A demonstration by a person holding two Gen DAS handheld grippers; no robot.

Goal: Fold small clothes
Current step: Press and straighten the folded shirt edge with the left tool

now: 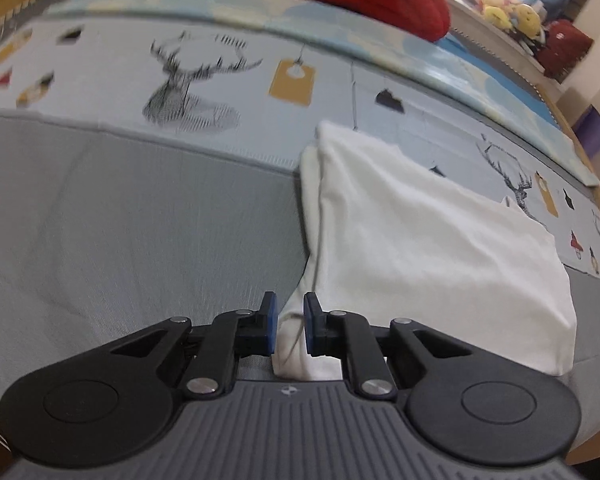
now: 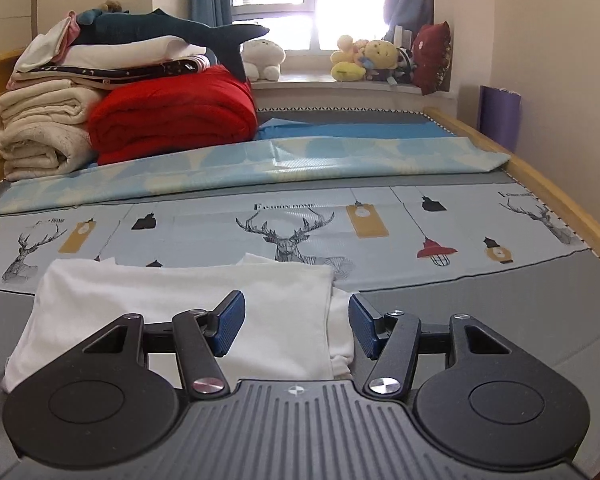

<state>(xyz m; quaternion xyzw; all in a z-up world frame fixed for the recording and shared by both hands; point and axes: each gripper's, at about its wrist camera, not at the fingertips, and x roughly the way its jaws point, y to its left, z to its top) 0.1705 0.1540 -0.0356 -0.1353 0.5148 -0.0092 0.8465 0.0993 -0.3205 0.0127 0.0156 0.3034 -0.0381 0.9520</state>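
A white garment (image 2: 172, 312), partly folded into a rough rectangle, lies on the near part of a bed (image 2: 480, 312), half on the plain grey sheet and half on a mat printed with deer heads (image 2: 288, 236). In the left wrist view the left gripper (image 1: 290, 326) has its blue pads drawn in close on a bunched near corner of the cloth; the fabric fills the narrow gap and looks pinched, so this reads as a grip on the garment. In the right wrist view the right gripper (image 2: 296, 322) stands with its jaws wide apart, low over the near right edge of the garment, where a second layer pokes out from under the top one; nothing is held there. The cloth looks thin, light and limp, probably a soft knit. It will likely sag and drape from any point it is lifted by and slide easily over the smooth mat, and a single-corner lift would pull the fold askew. The better hold seems to be at the two near corners, taking all layers at once, so the edge stays straight as it is carried over. Far back on the bed sit a red quilt (image 2: 172, 116) and stacked blankets (image 2: 40, 128), well clear of the work.
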